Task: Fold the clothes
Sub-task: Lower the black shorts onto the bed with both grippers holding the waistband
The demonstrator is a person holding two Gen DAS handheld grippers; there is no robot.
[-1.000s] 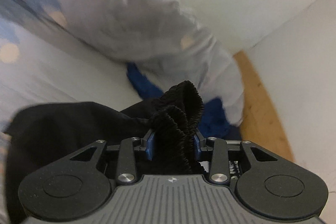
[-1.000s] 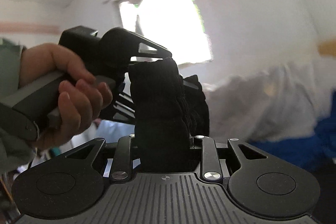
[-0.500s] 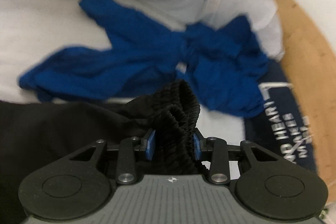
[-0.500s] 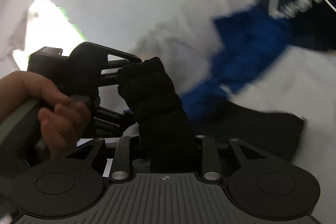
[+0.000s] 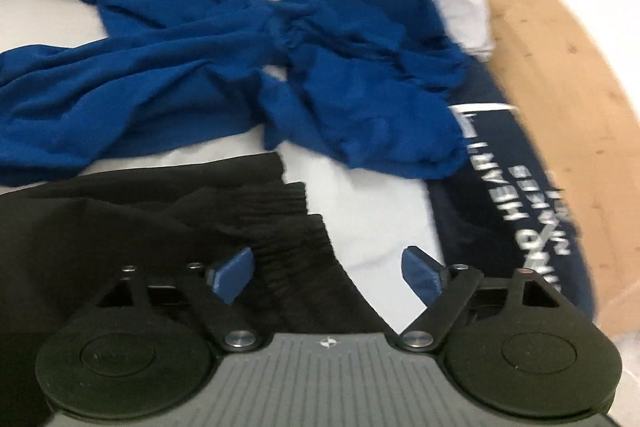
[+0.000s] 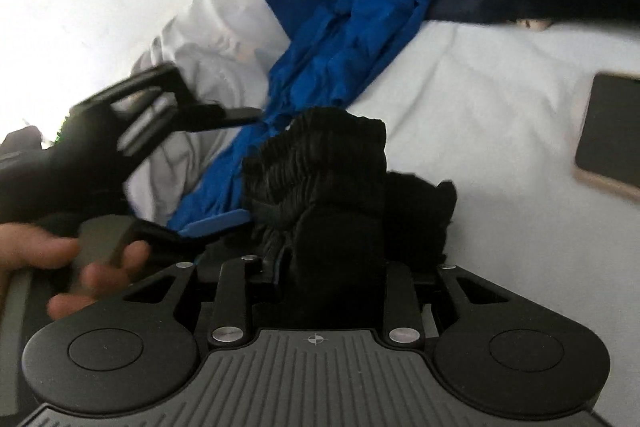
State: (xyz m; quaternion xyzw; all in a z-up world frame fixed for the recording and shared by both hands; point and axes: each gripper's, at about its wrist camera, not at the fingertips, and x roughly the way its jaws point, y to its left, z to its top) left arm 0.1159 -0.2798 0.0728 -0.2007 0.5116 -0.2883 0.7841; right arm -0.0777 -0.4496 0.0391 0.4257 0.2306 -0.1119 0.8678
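With my left gripper [image 5: 330, 273] just having spread its fingers [image 5: 234, 273] wide, the black garment [image 5: 140, 227] lies on the white bed sheet [image 5: 384, 211], its gathered waistband running between the blue pads without being pressed. My right gripper [image 6: 332, 247] pinches another bunch of that ribbed waistband [image 6: 320, 163] upright between its fingers. A crumpled blue garment [image 5: 200, 83] sits at twelve o'clock of the black one, and a navy printed garment [image 5: 516, 211] at three o'clock. A phone [image 6: 612, 135] lies at two o'clock in the right view.
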